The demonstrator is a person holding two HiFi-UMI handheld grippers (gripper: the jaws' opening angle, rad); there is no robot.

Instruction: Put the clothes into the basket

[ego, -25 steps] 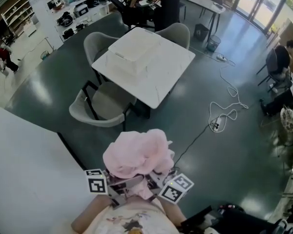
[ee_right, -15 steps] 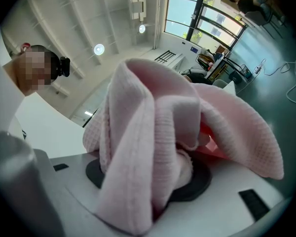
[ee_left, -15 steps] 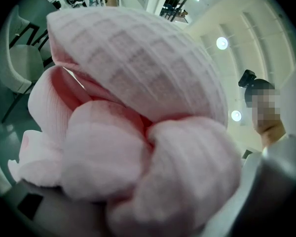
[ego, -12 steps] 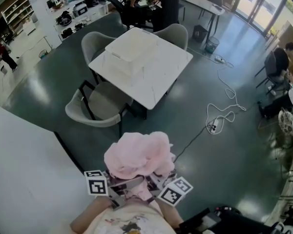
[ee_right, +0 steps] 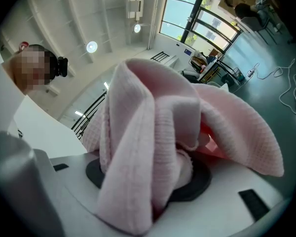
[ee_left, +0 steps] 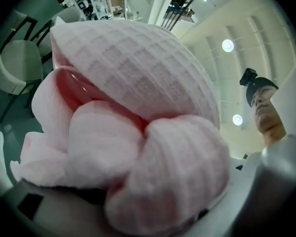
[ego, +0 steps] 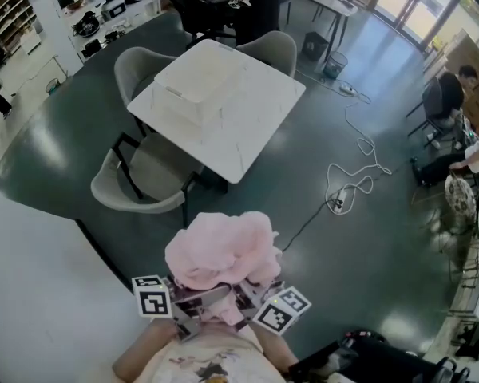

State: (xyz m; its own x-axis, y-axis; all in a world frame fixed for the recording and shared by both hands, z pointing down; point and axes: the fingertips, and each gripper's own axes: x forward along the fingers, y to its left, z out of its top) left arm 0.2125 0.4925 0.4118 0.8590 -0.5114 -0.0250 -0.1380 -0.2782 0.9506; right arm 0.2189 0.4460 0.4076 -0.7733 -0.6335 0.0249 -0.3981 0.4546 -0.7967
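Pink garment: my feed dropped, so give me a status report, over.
Left gripper and right gripper both shut on bunched pink garment. White basket on table ahead, garment not in yet. Grey chair at table's near side.

No word, number or brand can be read anywhere. The only signs are black-and-white square marker patterns: one faces up on the left marker cube (ego: 152,296), and two show on the right marker cube (ego: 282,309). They carry no letters. A dark print on the person's light shirt (ego: 211,367) is too blurred to read.
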